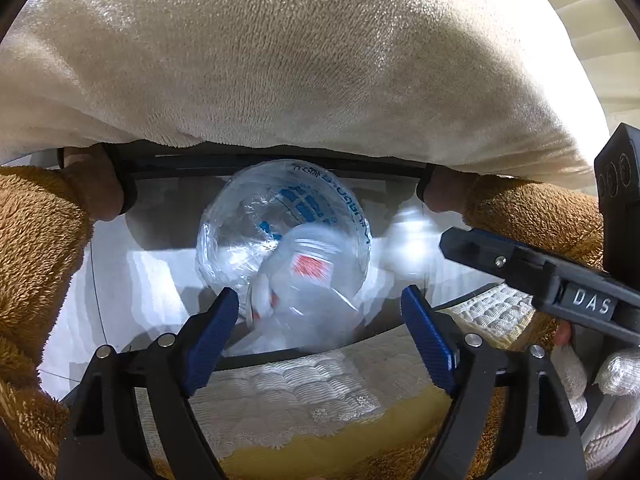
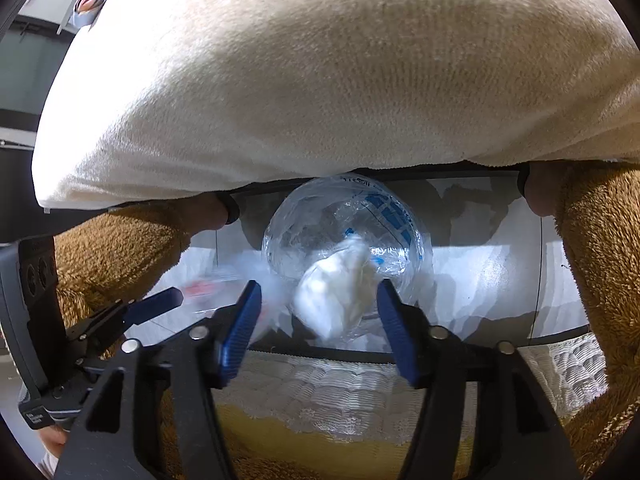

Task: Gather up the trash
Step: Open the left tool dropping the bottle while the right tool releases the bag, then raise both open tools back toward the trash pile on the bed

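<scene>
While you point both tools down, your left gripper [image 1: 320, 320] stands spread, its blue ribbed pads clear of the blurred white wrapper with a red patch [image 1: 308, 276] between them. Your right gripper [image 2: 318, 316] is spread too, a crumpled white paper wad [image 2: 336, 292] lying loose between its pads. Both pieces sit over the mouth of the clear plastic bag with blue print [image 1: 280, 216]. A cream plush cushion [image 1: 300, 60] overhangs the bag from above, and brown fuzzy sleeves [image 1: 36, 248] flank it on either side. A white lace cloth [image 1: 288, 392] lies just below.
</scene>
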A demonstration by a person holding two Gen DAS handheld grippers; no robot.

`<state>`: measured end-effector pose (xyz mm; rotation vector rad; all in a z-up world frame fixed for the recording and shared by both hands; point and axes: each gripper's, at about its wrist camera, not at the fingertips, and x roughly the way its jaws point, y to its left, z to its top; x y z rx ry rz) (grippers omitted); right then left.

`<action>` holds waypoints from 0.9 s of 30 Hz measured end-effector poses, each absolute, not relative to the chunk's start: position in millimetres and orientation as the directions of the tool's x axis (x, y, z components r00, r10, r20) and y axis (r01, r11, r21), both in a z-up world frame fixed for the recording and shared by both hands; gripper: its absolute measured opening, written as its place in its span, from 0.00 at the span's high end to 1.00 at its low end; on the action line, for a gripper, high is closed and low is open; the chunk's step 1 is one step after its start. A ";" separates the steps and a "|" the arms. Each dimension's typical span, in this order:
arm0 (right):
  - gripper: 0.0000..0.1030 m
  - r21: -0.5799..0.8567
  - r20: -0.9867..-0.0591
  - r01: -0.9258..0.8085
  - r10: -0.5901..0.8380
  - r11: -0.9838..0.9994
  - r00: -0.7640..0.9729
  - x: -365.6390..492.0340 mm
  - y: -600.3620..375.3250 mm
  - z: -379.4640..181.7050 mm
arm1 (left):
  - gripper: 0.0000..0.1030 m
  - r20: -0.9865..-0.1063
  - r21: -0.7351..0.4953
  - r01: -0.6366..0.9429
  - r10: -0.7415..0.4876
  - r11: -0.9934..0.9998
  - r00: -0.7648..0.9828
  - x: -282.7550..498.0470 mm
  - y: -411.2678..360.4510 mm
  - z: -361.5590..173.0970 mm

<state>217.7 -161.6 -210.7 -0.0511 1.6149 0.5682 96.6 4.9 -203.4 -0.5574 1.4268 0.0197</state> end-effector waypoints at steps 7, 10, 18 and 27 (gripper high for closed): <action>0.41 0.333 -0.943 -0.371 0.306 0.867 -0.133 217.6 -161.1 -207.0 | 0.21 -0.933 -0.356 -0.345 -0.308 0.869 0.187 96.3 7.5 -199.1; 0.41 0.338 -0.941 -0.376 0.314 0.863 -0.125 216.7 -161.2 -203.9 | 0.21 -0.931 -0.357 -0.341 -0.305 0.870 0.199 97.1 8.0 -196.4; 0.42 0.334 -0.940 -0.408 0.333 0.849 -0.077 212.3 -161.2 -191.2 | 0.21 -0.912 -0.381 -0.315 -0.298 0.870 0.281 94.0 9.7 -179.7; 0.42 0.338 -0.914 -0.472 0.404 0.814 0.042 202.6 -169.6 -160.3 | 0.21 -0.862 -0.405 -0.266 -0.270 0.875 0.428 80.3 12.6 -147.6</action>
